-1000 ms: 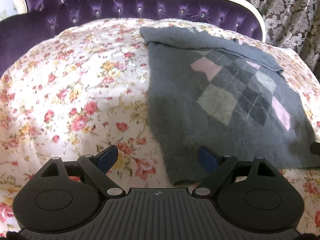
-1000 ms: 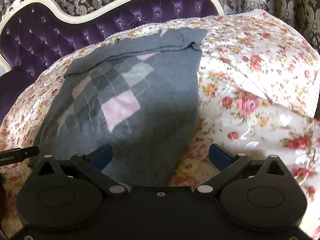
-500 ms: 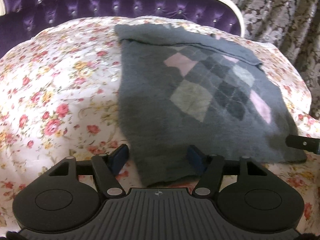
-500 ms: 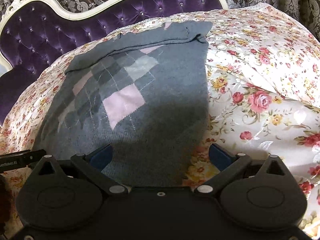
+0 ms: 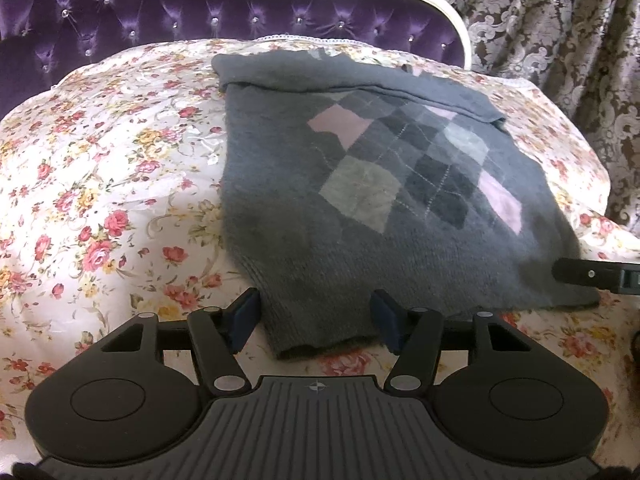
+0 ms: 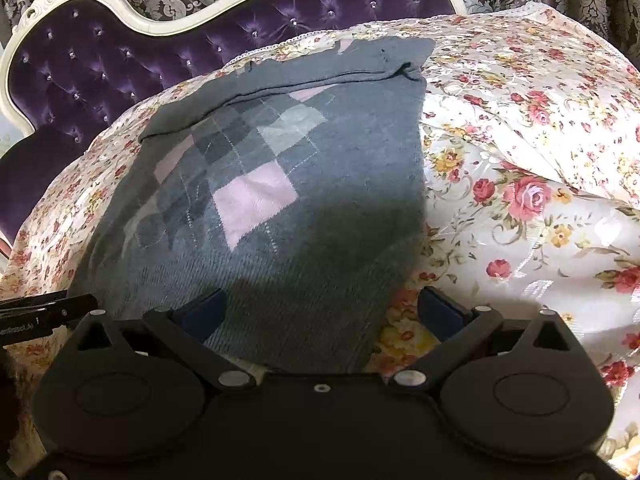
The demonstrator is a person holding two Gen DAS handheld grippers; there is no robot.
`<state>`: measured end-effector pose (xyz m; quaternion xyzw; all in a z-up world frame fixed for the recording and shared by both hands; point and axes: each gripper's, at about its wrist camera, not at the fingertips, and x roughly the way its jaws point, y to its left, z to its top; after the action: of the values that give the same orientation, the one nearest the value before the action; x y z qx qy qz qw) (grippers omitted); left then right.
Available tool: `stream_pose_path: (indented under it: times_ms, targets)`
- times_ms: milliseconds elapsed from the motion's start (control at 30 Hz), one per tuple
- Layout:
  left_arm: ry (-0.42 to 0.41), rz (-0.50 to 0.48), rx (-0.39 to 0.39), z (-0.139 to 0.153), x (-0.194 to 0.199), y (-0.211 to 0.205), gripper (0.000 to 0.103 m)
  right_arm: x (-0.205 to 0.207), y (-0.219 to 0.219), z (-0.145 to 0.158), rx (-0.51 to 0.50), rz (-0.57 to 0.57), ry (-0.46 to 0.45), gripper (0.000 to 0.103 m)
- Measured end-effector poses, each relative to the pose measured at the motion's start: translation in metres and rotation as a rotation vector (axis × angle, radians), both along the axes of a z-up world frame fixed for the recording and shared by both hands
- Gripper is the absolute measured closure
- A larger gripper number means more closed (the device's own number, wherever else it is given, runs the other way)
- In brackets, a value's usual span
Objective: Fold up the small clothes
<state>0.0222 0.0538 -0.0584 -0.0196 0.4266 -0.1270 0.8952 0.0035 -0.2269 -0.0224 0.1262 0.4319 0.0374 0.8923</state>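
Note:
A grey knit sweater [image 5: 360, 184] with a pink and grey diamond pattern lies flat on the floral bed cover, its far end folded over. My left gripper [image 5: 316, 322] is open, its blue pads on either side of the sweater's near left corner. In the right wrist view the same sweater [image 6: 288, 200] fills the middle. My right gripper [image 6: 320, 312] is open wide over the sweater's near right corner; the left pad is above the knit, the right pad above the bed cover. The right gripper's tip [image 5: 592, 276] shows at the left view's right edge.
The floral bed cover [image 5: 100, 184] spreads to the left and front. A purple tufted headboard [image 5: 200, 20] with a white frame stands behind, patterned curtains [image 5: 560, 40] beyond it. A raised fold of cover [image 6: 540, 120] lies to the right of the sweater.
Both grippers have moved forward to the sweater's near edge. The left gripper's pads have come closer together around the left corner. The sweater has not moved.

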Motion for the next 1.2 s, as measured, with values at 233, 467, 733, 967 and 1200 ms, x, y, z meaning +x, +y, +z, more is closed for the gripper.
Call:
stream_pose_path:
  times_ms: [233, 467, 733, 967, 1200]
  targets:
    - [0.01, 0.015, -0.039, -0.002, 0.011, 0.002, 0.046, 0.001, 0.0, -0.001, 0.028, 0.016, -0.001, 0.001]
    - [0.011, 0.03, -0.071, -0.004, 0.012, 0.002, 0.076, -0.001, -0.007, -0.001, 0.102, 0.027, -0.016, 0.023]
    - [-0.004, 0.052, -0.163, -0.003, 0.012, 0.011, 0.093, -0.003, -0.02, -0.005, 0.184, 0.007, -0.014, 0.088]
    - [-0.06, 0.088, -0.216, 0.025, 0.008, 0.02, 0.093, -0.009, -0.027, 0.01, 0.235, 0.012, -0.066, 0.088]
    - [-0.152, 0.064, -0.218, 0.06, 0.018, 0.016, 0.093, 0.002, -0.034, 0.041, 0.292, 0.026, -0.168, 0.088]
